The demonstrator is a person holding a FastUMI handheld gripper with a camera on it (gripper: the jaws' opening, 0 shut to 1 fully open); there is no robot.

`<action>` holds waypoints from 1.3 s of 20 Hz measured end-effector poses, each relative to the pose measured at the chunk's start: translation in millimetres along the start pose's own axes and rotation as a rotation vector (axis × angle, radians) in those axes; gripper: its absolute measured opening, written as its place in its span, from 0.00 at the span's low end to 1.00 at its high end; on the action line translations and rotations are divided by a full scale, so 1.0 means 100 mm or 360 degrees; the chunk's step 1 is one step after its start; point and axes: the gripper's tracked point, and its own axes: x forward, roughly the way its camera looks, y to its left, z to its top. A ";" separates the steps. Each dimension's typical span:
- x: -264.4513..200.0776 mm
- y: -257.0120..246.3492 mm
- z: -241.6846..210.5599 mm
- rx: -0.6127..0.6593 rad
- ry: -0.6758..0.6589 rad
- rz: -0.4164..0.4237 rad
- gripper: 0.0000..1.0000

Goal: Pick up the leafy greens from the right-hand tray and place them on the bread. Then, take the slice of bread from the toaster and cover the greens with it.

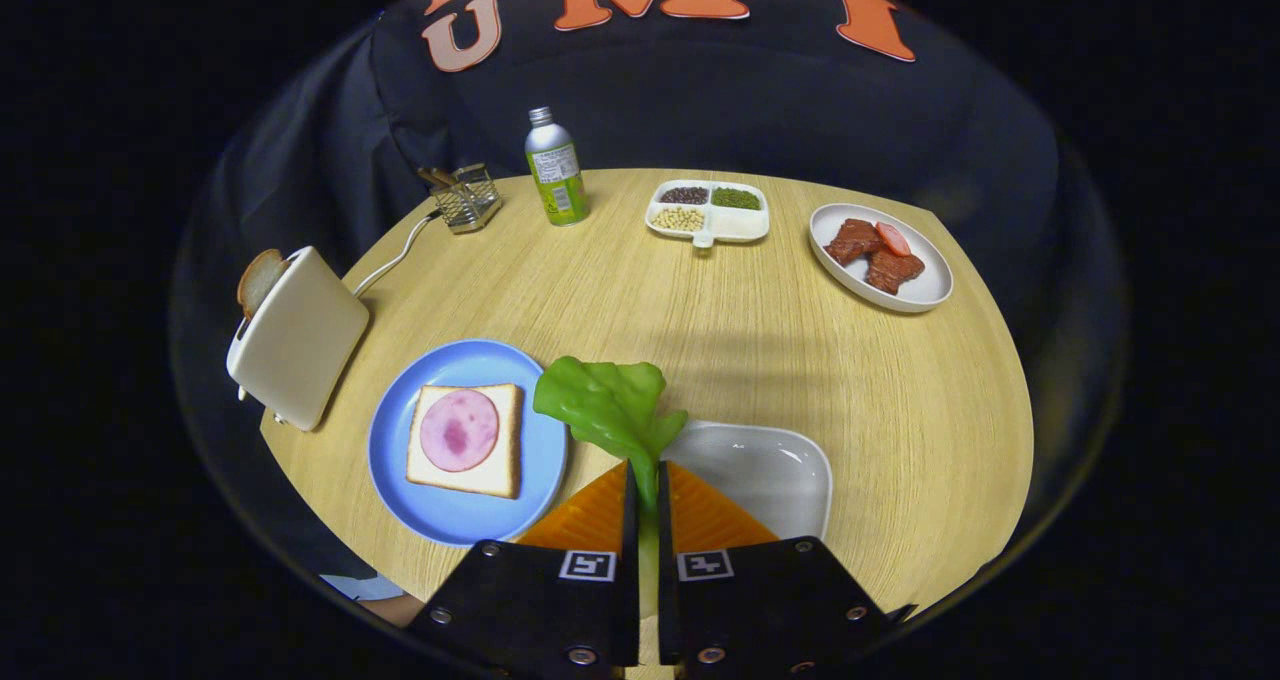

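In the gripper view, the black two-finger gripper (646,500) with orange ribbed fingers (590,520) is clenched on the pale stem of the green plastic leafy greens (610,405), both fingers pressing on it; the leaf stands up just ahead of the fingertips, over the gap between the round blue plate (540,460) and the white rounded tray (780,470). On the plate lies the square bread slice (505,440) topped with a pink round of ham (459,430). Beside the plate, the cream toaster (295,340) holds a browned bread slice (258,278). Beyond, on the round wooden table (750,340), stand a green bottle (555,170), a divided dish of beans (710,212) and a white plate of meat (885,260).
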 end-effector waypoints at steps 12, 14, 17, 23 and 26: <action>0.15 0.79 0.19 -0.0070 -0.0018 0.0138 0.08; 0.23 0.89 0.21 -0.0090 -0.0016 0.0147 0.08; 0.35 1.01 0.18 -0.0111 0.0003 0.0146 0.08; 0.48 1.36 0.06 -0.0128 0.0105 0.0239 0.08; 0.51 1.46 0.00 -0.0134 0.0146 0.0260 0.12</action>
